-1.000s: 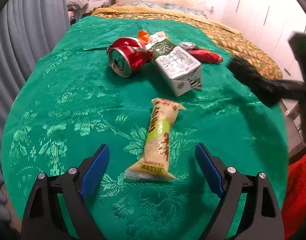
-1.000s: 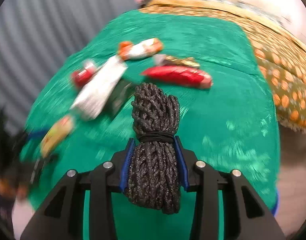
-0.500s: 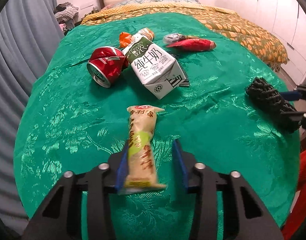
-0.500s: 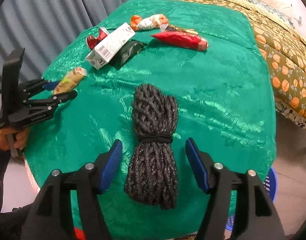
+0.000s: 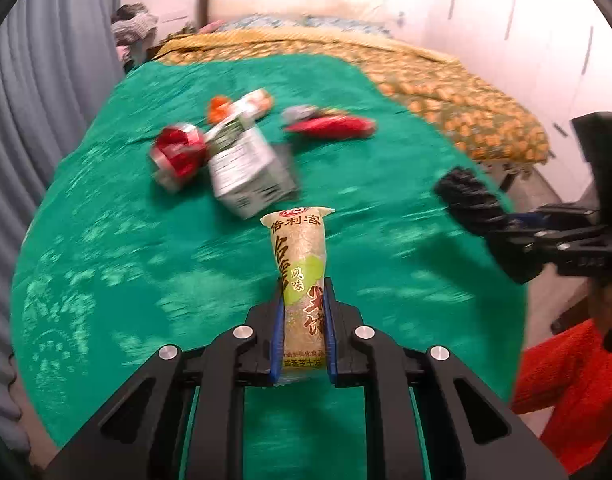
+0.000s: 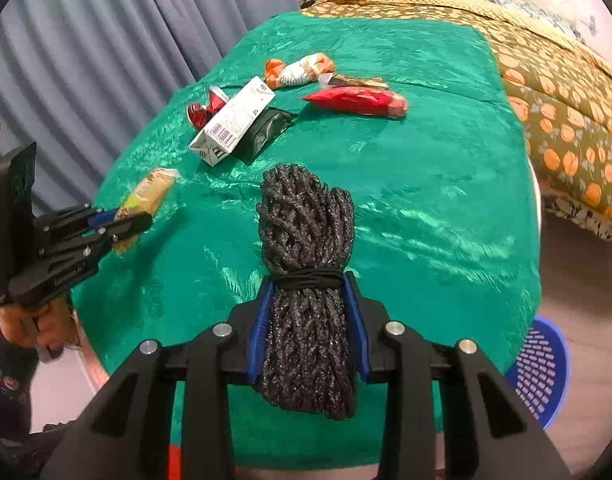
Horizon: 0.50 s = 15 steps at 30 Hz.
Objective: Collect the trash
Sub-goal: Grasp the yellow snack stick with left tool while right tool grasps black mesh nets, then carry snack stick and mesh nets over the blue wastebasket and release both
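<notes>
Largest to smallest: the worktop point(image 6: 446, 168) under its green cloth carries the trash, with a bed point(image 6: 566, 92) in an orange-patterned cover behind it and a blue basket point(image 6: 540, 376) on the floor by its near corner. Your right tongs point(image 6: 308, 328) are closing, their blue pads pressed on the lower half of a black rope bundle point(image 6: 306, 248). Your left tongs point(image 5: 303, 326) are clamped on the near end of a yellow snack packet point(image 5: 299, 264), which sticks out forward above the cloth. Further back lie a white milk carton point(image 6: 235, 118), touching a crushed red can point(image 6: 201, 110), then a red wrapper point(image 6: 358, 101) and an orange-and-white wrapper point(image 6: 299, 70).
</notes>
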Tool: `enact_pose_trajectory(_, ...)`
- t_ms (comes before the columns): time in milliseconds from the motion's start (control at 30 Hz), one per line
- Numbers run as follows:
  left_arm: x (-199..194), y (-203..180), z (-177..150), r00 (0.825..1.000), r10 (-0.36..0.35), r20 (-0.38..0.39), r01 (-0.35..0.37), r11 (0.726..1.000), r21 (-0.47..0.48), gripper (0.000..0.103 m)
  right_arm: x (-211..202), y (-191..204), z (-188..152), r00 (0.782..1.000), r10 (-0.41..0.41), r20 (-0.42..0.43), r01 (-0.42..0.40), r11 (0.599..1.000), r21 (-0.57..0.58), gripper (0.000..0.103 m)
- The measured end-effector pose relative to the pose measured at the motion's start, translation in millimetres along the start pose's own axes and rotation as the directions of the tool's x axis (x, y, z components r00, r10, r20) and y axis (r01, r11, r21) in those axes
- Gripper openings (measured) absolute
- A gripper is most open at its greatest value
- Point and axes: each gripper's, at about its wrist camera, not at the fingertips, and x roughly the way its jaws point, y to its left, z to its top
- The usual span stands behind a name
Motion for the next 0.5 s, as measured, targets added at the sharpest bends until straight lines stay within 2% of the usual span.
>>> enact_pose_trajectory(167, 4, -61, 16, 0.995, -0.101, 0.013, 0.1, 0.994, 0.032, 0.015, -32, -39, -15, 0.998, -0.016, 0.056, 0.013, 0.998, 0.065, 0.034)
enact_pose_trajectory(333, 20, -130, 31, 0.98, -0.197, -0.01, 0.197, 0.978, 0.075, 0.015, -66, -103, -39, 0.986, -0.137, 0.094, 0.121, 0.98, 0.155, 0.034)
enact_pose_trajectory(500, 47, -205, 41, 0.952, -0.3, -0.065, 0.305, 0.947, 0.098, 0.015, -80, -166, -71, 0.965, -0.255, 0.066, 0.233, 0.943, 0.235, 0.034)
